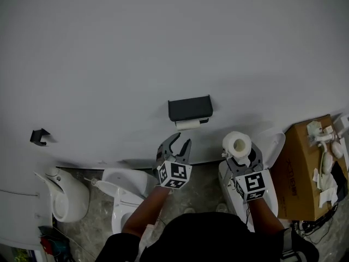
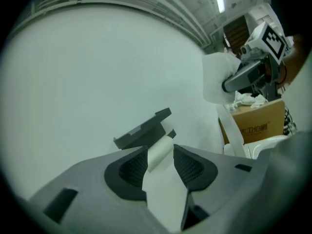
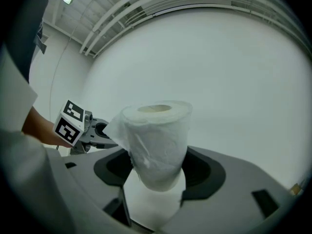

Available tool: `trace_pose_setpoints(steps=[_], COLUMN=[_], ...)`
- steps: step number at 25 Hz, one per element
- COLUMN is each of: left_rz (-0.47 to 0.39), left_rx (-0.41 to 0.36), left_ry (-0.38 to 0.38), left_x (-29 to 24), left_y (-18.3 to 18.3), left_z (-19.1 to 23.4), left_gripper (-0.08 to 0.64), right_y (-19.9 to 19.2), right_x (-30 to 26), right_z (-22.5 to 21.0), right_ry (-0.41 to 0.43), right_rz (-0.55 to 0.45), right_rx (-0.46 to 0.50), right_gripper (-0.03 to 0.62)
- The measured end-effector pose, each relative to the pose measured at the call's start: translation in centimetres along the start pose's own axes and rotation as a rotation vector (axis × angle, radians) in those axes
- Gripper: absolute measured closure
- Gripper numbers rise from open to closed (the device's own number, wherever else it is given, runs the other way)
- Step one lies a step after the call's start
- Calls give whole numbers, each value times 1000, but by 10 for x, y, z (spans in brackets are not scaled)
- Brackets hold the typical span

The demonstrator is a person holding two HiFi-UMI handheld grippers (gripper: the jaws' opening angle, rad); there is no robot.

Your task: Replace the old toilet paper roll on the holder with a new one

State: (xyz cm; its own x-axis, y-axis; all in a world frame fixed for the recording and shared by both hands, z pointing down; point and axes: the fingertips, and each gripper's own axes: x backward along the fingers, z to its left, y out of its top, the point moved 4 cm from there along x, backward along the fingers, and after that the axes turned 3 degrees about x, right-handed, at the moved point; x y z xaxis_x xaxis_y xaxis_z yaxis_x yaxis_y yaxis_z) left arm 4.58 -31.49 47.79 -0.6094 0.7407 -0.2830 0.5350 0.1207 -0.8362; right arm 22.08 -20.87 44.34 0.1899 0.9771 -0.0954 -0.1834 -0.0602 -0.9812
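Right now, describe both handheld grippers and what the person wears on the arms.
Left gripper and right gripper match: grey bodies, curved dark jaws, mesh-textured pads, each with a white cube of black square markers. The person wears a dark top; forearms bare.

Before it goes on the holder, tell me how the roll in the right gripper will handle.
The roll probably squashes: it looks soft in the right gripper. Likely light, since its centre is hollow. Its loose flap may unwind.

Upright, clamped in right tongs (image 1: 239,153): new white roll (image 1: 238,144); thin old roll (image 1: 188,124) under dark wall holder (image 1: 190,108), just beyond left tongs (image 1: 181,141)
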Motion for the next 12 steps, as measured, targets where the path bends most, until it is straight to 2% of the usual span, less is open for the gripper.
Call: trace_pose_setpoints(steps=[5,9,12], left_rz=[121,156,198], left_rx=[-220,-337,-476], left_ry=[35,54,83], left_x=[-26,-38,-49], left_y=[-9,-10,-12], left_z=[-4,-7,-10], left_gripper=[366,357,357], right_y=[1,1,-1], right_x=[-7,-12,-15], right_z=[-7,-9,-10], right_ry=[53,80,102], right_rz=[-1,-3,2], right_rx=[18,22,24], right_gripper=[304,304,304])
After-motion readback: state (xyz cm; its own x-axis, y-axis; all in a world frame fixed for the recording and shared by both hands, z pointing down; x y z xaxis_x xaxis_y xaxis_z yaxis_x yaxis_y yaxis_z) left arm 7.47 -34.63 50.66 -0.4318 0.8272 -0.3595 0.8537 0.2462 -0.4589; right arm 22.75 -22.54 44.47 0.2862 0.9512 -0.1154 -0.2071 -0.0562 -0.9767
